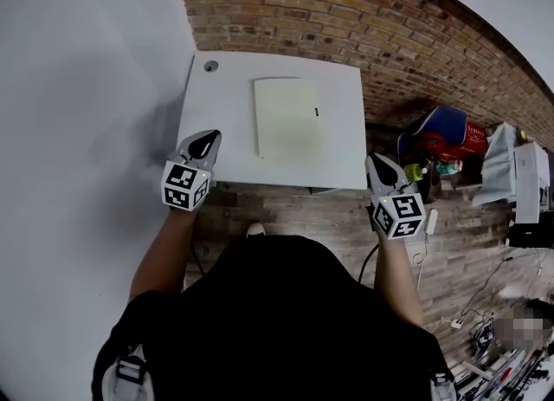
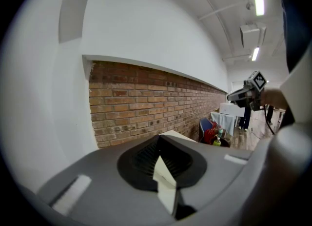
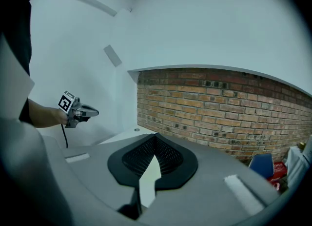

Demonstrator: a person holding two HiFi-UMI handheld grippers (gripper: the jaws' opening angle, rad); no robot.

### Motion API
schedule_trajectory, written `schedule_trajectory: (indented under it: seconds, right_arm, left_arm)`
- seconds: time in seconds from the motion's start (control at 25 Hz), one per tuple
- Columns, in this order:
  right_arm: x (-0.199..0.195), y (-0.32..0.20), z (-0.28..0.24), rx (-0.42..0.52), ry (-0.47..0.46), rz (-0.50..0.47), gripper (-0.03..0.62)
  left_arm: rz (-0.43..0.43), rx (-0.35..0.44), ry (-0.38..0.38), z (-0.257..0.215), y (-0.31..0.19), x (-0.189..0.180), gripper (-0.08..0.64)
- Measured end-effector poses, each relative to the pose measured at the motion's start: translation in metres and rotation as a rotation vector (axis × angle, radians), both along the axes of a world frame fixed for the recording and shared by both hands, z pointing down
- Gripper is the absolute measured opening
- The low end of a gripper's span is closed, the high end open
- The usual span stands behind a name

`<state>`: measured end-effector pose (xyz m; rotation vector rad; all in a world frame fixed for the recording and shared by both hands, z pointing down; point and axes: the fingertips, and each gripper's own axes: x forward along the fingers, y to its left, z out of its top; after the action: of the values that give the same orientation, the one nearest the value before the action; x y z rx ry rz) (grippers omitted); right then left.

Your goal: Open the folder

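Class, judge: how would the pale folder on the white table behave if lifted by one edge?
The folder looks thin and flat, so probably light and somewhat floppy. Lying flush on the smooth table, it may slide rather than lift.

A white table (image 1: 225, 122) is seen from above. A pale yellow folder (image 1: 287, 118) is laid flat near the middle of the table, and it is closed. A small dark tab is seen on the folder's right edge. A little round thing (image 1: 211, 66) is set in the table's far left corner. The left gripper (image 1: 208, 136) is held at the table's near left corner, with its jaws together. The right gripper (image 1: 373, 160) is held at the table's near right corner, with its jaws together too. Neither gripper is touching the folder. A brick wall (image 1: 346, 9) is seen behind the table. A blue and red chair (image 1: 443, 133) is parked to the right of the table, with a green bottle (image 1: 415, 171) beside it.
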<state>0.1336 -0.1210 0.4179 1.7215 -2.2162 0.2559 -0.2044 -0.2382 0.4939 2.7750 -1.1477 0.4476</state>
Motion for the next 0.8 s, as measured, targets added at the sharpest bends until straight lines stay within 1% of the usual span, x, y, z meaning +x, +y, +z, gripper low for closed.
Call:
schedule_trajectory:
  seconds: [0.24, 0.48, 0.68, 0.8]
  right_arm:
    - [-0.014, -0.014, 0.005, -0.004, 0.008, 0.024, 0.002]
    - [-0.03, -0.017, 0.008, -0.017, 0.02, 0.002, 0.002]
    - [-0.037, -0.015, 0.004, -0.012, 0.021, -0.004, 0.002]
    - [-0.035, -0.01, 0.006, -0.021, 0.014, -0.01, 0.002]
  left_arm:
    - [0.008, -0.003, 0.003, 0.006, -0.018, -0.015, 0.002]
    - [-0.017, 0.01, 0.02, 0.005, -0.027, -0.031, 0.002]
    - [-0.008, -0.007, 0.029, 0.013, -0.021, -0.033, 0.002]
    - [0.002, 0.001, 0.025, 0.009, -0.018, -0.029, 0.002]
